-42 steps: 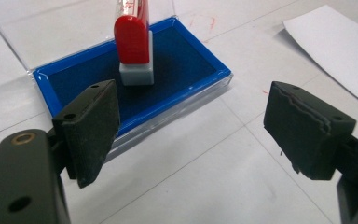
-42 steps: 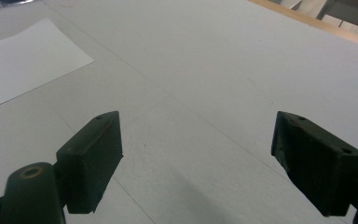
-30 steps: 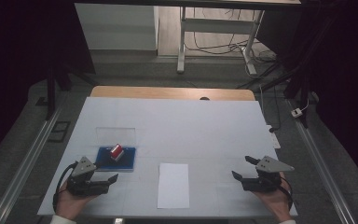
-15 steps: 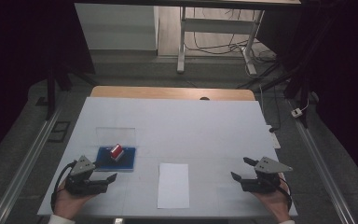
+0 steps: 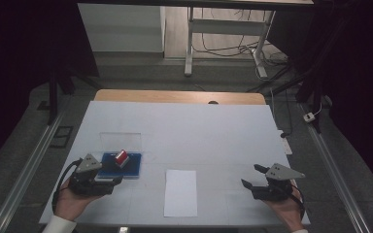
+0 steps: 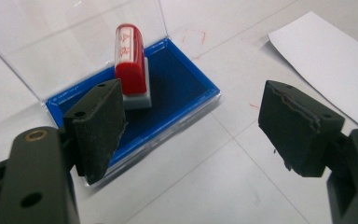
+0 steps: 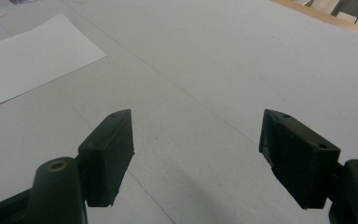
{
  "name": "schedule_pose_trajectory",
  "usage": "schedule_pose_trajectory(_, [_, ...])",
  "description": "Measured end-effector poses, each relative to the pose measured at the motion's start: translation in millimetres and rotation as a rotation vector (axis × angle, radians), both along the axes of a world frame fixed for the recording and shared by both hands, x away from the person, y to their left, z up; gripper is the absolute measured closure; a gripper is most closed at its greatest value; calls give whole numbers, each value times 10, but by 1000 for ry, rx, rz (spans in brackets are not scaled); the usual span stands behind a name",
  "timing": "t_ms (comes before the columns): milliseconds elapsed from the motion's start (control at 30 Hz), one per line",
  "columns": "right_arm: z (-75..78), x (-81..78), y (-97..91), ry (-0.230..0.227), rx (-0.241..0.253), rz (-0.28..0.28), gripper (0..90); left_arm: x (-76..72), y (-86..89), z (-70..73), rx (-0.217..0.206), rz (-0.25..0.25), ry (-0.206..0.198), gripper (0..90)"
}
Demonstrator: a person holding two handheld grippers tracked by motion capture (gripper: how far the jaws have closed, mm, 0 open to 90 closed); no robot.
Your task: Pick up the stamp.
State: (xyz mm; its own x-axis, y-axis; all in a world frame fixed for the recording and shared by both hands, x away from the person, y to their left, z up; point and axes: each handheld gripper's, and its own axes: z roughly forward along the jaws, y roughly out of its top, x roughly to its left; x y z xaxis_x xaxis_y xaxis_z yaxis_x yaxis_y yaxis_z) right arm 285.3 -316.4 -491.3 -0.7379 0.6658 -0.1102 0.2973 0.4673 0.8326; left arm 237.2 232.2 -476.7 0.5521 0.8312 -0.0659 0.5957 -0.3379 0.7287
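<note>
One red stamp (image 6: 131,65) stands in one blue ink pad (image 6: 177,88), whose clear lid (image 5: 120,140) is flipped open behind it. One white paper (image 5: 180,192) lies near the pad on the worktop (image 5: 199,131). Two grippers rest low: the left gripper (image 6: 200,126) is spread wide just beside the pad, and the right gripper (image 7: 196,154) is spread wide over bare worktop.

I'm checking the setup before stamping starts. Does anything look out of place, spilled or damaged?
Mostly tidy. The red stamp stands on the blue ink pad, lid open. Faint red marks stain the table just beyond the pad. The left gripper has chipped, ragged pad edges.
</note>
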Motion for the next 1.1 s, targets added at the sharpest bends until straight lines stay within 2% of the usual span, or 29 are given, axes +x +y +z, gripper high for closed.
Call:
schedule_pose_trajectory(200, [-8, 7, -7, 4, -2, -5, 258, 107, -40, 79, 5, -4, 15, 227])
schedule_pose_trajectory(467, [-21, 2, 13, 11, -14, -4, 262, 274, -78, 115, 38, 7, 38, 232])
schedule_pose_trajectory(700, [-31, 4, 13, 13, -20, -7, 263, 466, -109, 96, 79, 16, 73, 242])
schedule_pose_trajectory(1100, [-58, 11, 28, 23, -36, -5, 267, 704, -92, 21, 99, 50, 111, 274])
